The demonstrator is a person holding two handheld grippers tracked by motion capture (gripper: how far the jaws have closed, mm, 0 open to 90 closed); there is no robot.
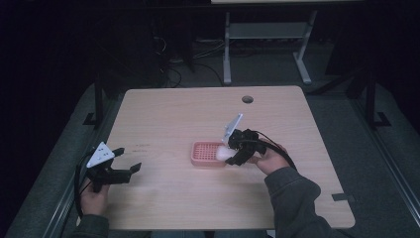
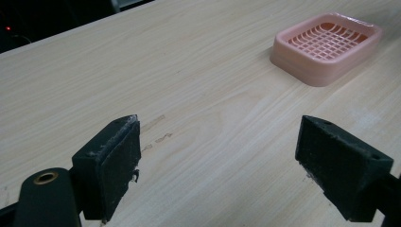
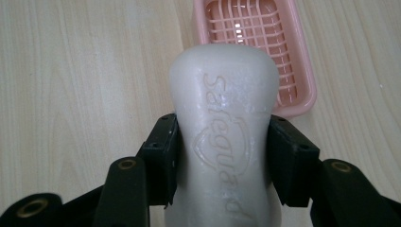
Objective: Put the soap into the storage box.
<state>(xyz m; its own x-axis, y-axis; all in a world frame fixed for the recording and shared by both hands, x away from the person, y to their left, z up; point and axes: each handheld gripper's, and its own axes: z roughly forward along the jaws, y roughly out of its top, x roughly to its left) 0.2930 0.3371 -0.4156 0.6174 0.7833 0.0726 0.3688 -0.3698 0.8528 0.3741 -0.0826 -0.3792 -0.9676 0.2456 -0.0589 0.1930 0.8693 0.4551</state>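
Counting the things on the desk (image 1: 163, 198) gave one bar of soap (image 3: 226, 137), one pink soap dish (image 1: 205, 153) and two grippers. The soap was a white, waxy, rounded bar with a waisted middle, and its top face carried a raised brand word and a shield-like emblem, which the right gripper view made legible. In the high view it was no more than a pale blur at the dish's right end. The right gripper (image 3: 222, 156) was clamped on the bar's narrow waist, a black padded jaw pressed against each side, holding it above the near rim of the dish.

The dish was a shallow rounded rectangle of smooth plastic with a slotted grid floor, and it sat near the middle of the desk, a pale wood-grain top with rounded corners and one round cable hole near its far edge.

The left gripper (image 2: 217, 156) hung low over the desk's left side, well apart from the dish, with its jaws spread wide and nothing between them. Its own view showed worn, roughened black pads (image 2: 111, 165) and faint scuff marks on the wood.
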